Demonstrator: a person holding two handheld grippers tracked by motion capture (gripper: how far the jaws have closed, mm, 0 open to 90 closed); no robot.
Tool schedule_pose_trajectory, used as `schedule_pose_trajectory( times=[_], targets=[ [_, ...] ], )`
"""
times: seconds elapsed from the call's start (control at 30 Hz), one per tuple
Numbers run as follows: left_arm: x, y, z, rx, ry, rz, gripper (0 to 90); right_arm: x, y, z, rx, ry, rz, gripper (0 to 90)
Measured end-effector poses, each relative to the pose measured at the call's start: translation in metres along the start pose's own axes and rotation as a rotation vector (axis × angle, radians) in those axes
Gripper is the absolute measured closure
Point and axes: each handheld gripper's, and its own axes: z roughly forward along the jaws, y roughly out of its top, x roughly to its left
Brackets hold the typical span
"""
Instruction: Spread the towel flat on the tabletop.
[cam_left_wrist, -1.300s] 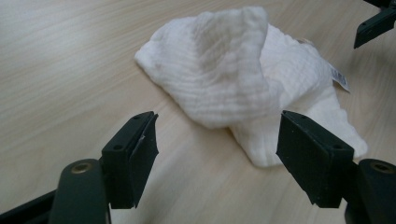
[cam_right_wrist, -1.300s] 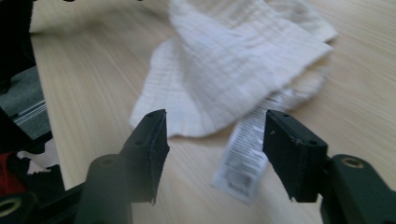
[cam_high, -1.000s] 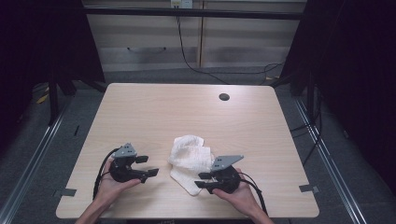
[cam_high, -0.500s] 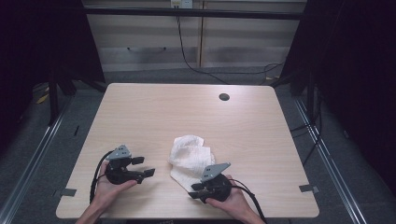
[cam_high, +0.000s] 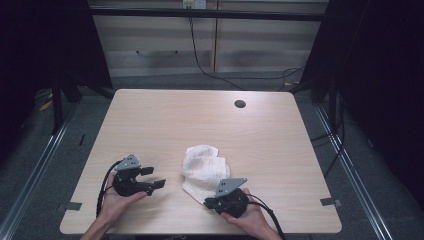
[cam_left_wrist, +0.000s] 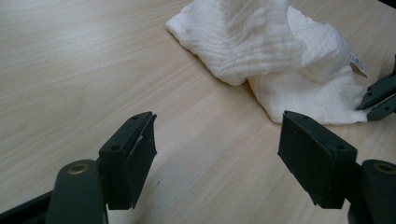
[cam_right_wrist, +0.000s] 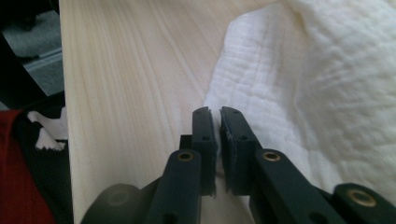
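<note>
Towel (cam_high: 202, 167) lies crumpled between grippers; right gripper (cam_high: 226, 200) (fingers nearly together, nothing visibly pinched) touches its near corner, left gripper (cam_high: 150, 179) apart.

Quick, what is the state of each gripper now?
Left gripper: open, holding nothing.
Right gripper: shut at the edge of the white cloth; whether it pinches cloth cannot be told.

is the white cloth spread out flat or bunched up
Bunched up. The white cloth lies in a crumpled heap on the table, with raised folds over a flatter layer in the left gripper view.
</note>
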Motion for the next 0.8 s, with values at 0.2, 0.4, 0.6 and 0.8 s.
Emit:
schedule_pose_trajectory(
  times=[0.2, 0.4, 0.6, 0.8],
  targets=[
    [0.002, 0.000, 0.000, 0.000, 0.000, 0.005, 27.1, -0.008, 0.007, -0.005, -0.007, 0.014, 0.041, 87.5],
    [0.003, -0.001, -0.004, -0.013, 0.013, 0.001, 27.1, -0.018, 0.026, -0.033, -0.132, -0.009, 0.084, 87.7],
    [0.004, -0.001, -0.003, -0.010, 0.013, -0.006, 27.1, -0.029, 0.049, -0.055, -0.222, -0.039, 0.105, 87.9],
    [0.005, 0.000, -0.003, -0.016, 0.004, -0.009, 27.1, -0.041, 0.081, -0.073, -0.275, -0.068, 0.089, 88.0]
  ],
)
